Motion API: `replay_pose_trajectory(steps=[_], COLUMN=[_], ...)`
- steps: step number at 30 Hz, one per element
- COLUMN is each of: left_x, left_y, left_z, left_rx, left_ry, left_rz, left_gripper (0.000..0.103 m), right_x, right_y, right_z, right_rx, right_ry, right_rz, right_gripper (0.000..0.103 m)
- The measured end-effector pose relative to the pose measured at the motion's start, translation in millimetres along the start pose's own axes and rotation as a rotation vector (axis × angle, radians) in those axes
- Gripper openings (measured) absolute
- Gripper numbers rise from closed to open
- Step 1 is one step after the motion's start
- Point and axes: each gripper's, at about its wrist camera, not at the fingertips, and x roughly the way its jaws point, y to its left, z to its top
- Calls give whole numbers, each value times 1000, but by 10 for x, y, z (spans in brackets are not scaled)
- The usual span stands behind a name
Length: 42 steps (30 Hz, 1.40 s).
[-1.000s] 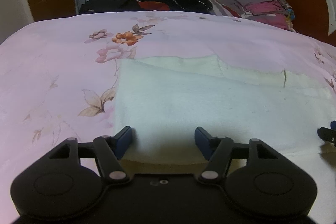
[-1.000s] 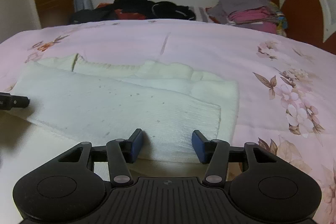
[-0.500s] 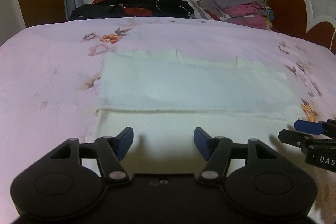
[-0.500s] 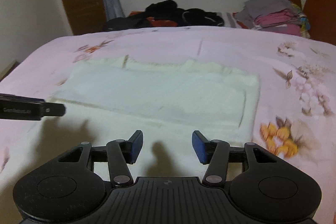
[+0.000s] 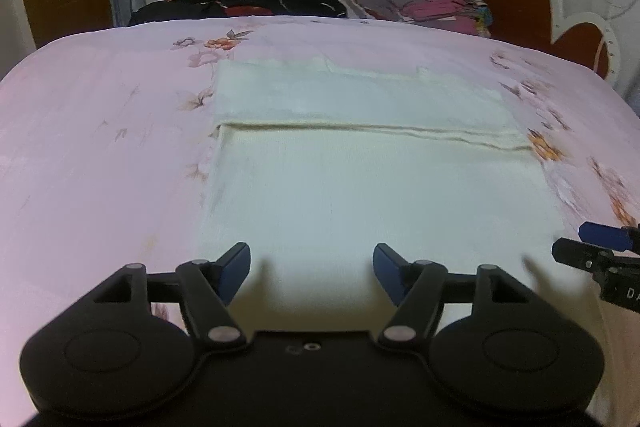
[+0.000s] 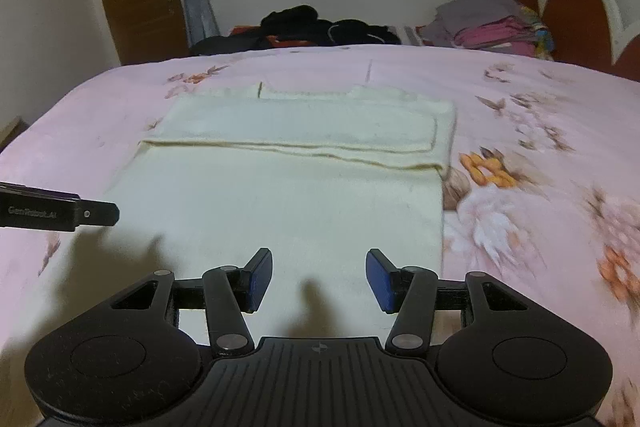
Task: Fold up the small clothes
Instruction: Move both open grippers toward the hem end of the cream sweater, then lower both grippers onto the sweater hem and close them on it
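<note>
While both tongs, left [image 5: 311, 273] and right [image 6: 319, 279], gape wide and empty, pinch the cream knit garment's [image 5: 372, 195] near corners evenly.

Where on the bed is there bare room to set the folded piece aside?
Bare pink sheet lies left of the cream garment, and a flowered strip to its right. The far edge is crowded: dark clothes and a folded stack.
</note>
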Motion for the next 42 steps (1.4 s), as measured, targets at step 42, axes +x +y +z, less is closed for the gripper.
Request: replay_pose_trajectory(steps=[42], left_x=[-787], left_y=[590], left_z=[-1511], left_rx=[10], left_ry=[117], left_rz=[-50], left_gripper=[66], right_x=[-1050], right_y=[212], right_z=[-1458], right_rx=[122], right_ry=[143], right_rz=[-191], right_gripper=[52])
